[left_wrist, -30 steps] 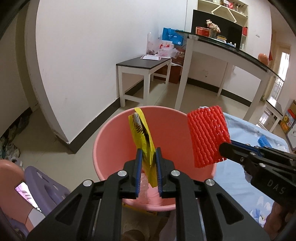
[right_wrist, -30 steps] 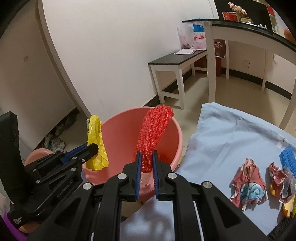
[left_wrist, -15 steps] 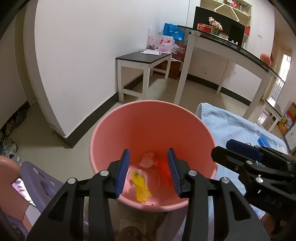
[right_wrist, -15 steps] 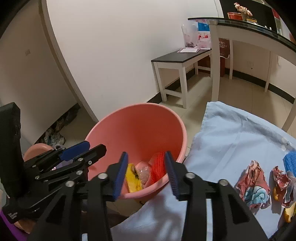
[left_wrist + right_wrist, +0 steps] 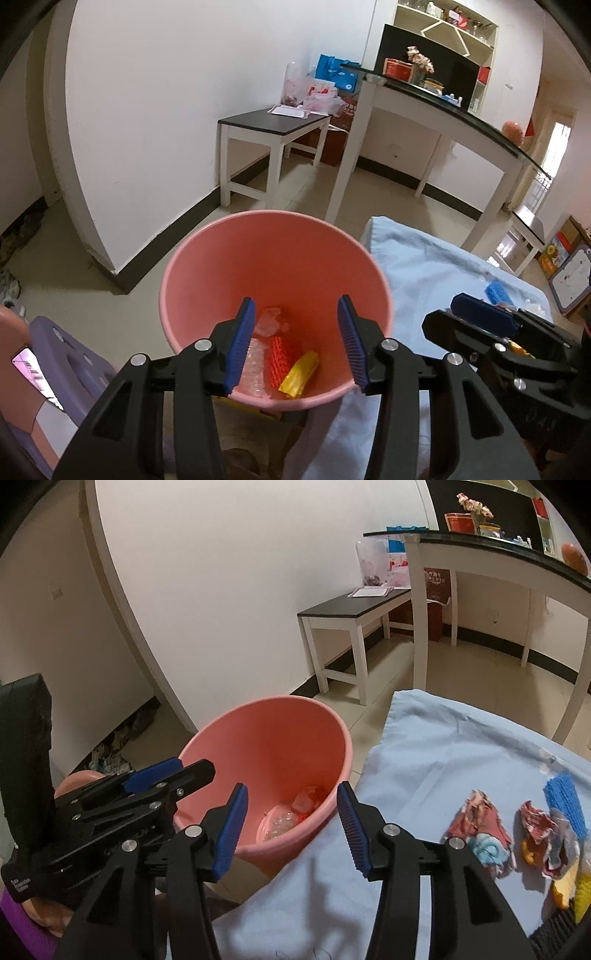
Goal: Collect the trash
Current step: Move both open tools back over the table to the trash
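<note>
So the pink bucket (image 5: pixel 221 258) is my reference for everything here, it's sitting on the tiled floor right against the edge of the light blue cloth (image 5: pixel 443 746). That cloth runs off to the right of the bucket, and well away from the bucket on it there's still a little heap of leftovers: two crumpled red printed wrappers (image 5: pixel 480 823), a blue foam net (image 5: pixel 563 805) and some yellow bits at the far edge that I can't make out properly. My left gripper (image 5: pixel 293 343) hovers over the near rim of the bucket, jaws spread with nothing between them, and they've just been opening. My right gripper (image 5: pixel 290 827) hangs over the bucket's near right rim where it meets the cloth, jaws also spread and empty, also just been opening. Down at the bottom of the bucket lie the red foam net (image 5: pixel 282 354) and, just beside it on the right, the yellow wrapper (image 5: pixel 299 374), plus some clear crinkly plastic (image 5: pixel 255 363) to the left of the net.
</note>
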### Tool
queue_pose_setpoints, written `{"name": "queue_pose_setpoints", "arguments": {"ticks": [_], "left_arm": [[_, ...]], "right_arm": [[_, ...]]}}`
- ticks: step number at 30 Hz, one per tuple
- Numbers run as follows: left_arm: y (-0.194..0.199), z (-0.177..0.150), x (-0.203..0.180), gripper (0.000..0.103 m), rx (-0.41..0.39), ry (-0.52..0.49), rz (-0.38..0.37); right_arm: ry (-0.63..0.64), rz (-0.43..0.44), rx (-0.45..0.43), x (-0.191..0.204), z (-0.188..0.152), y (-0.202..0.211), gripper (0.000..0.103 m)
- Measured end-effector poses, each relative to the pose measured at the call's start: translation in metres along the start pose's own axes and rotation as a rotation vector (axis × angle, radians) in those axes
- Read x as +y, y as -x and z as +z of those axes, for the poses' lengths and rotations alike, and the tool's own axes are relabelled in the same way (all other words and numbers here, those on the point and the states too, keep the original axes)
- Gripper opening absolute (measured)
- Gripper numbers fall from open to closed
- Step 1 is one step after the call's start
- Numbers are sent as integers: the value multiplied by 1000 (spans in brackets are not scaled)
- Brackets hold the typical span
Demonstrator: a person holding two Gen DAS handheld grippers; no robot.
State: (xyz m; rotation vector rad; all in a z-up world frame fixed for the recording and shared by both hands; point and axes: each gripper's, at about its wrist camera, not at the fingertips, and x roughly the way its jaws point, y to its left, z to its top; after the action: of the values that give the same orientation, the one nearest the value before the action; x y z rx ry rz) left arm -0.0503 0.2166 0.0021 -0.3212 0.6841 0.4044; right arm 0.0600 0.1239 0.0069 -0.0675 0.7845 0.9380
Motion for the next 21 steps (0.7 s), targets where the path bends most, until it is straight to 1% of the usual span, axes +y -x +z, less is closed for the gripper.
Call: {"name": "queue_pose_setpoints", "arguments": {"ticks": [7,13,17,21], "left_arm": [[19,-3,-26,47,-21,-52,-23],[32,-11,-52,47,-27,-90,-61],[42,-19,-69,47,-33,-116,-100],[50,-26,-86,47,-28,-146,-136]], "right_arm": [[-27,-6,-40,-8,-9,37,56],[-52,-39,-71,-24,-21,71,57],[-82,-85,-79,-44,-36,96,58],[-112,-159,-96,-70,-54,124,58]]}}
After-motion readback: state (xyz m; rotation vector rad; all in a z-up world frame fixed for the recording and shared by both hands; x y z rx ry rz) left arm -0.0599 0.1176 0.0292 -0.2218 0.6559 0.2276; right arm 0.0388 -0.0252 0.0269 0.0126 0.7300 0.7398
